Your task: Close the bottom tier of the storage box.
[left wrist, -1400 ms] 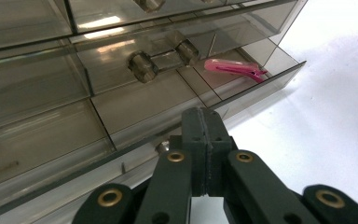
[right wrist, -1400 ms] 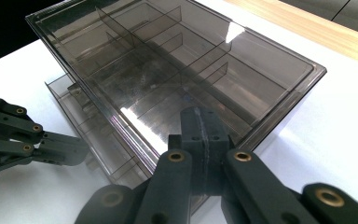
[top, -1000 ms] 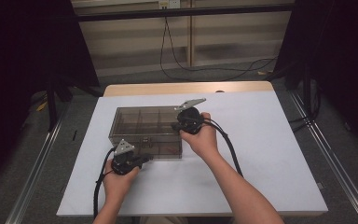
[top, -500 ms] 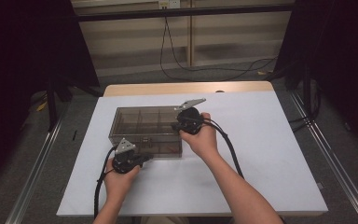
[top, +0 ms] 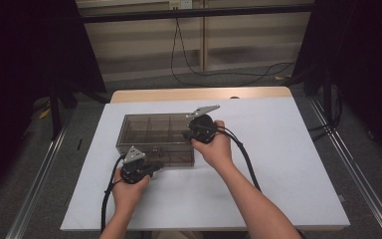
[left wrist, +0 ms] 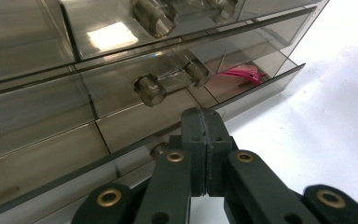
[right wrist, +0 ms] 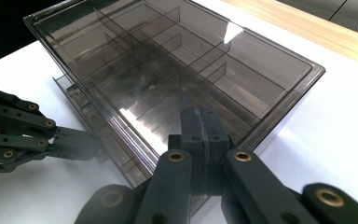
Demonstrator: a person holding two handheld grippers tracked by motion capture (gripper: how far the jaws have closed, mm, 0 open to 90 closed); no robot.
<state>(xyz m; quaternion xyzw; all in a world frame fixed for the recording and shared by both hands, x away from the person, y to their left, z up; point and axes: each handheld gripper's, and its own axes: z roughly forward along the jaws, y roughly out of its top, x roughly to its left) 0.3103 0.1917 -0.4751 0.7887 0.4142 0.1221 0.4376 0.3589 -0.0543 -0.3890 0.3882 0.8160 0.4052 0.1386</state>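
Both grippers pressed up against the smoky drawer box (top: 156,139) mid-table.

Left gripper (top: 151,167), jaws closed on nothing, sits at the box's front edge by the drawer knobs (left wrist: 168,81). Right gripper (top: 191,133), also closed and empty, rests on the box's right top corner. Bare table (top: 288,164) lies open right of the box.

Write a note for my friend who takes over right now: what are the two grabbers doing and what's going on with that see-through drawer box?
Left gripper: jaws shut, empty, tip at the front of the smoky drawer box, just below a drawer knob.
Right gripper: jaws shut, empty, resting against the box's top right edge.
One drawer, with something pink inside, stands slightly out.
Done: both grippers in place at the box.
Left, probably: steady the box and work the drawer.
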